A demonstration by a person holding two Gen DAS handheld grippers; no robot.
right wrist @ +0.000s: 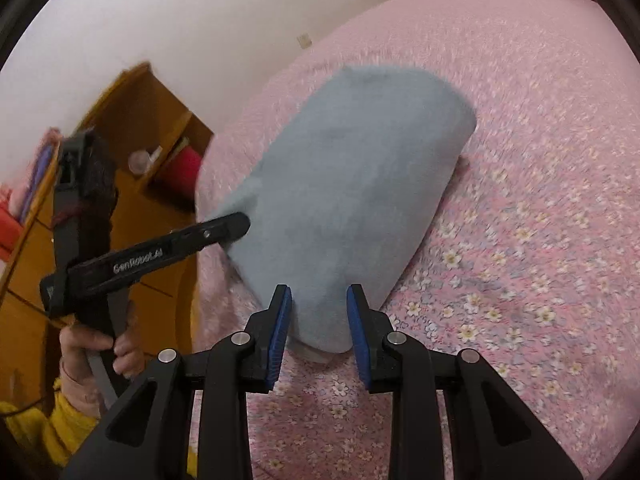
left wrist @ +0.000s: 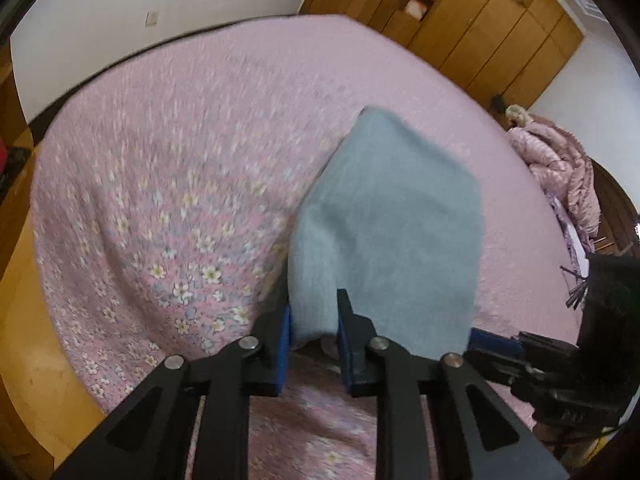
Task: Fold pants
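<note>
The grey-blue pants (left wrist: 392, 216) are folded into a thick bundle held above the pink flowered bed cover (left wrist: 160, 184). My left gripper (left wrist: 314, 320) is shut on the bundle's near left edge, cloth between its blue pads. In the right wrist view the pants (right wrist: 344, 184) hang the same way, and my right gripper (right wrist: 320, 320) is shut on their near edge. The left gripper (right wrist: 224, 228) shows there from the side, biting the bundle's left edge. The right gripper (left wrist: 504, 344) shows at the right of the left wrist view. The views are motion-blurred.
The bed cover (right wrist: 520, 240) fills most of both views. A wooden wardrobe (left wrist: 480, 28) stands beyond the bed. A pink quilted jacket (left wrist: 560, 168) lies at the bed's right edge. A wooden shelf unit (right wrist: 152, 152) stands by the white wall.
</note>
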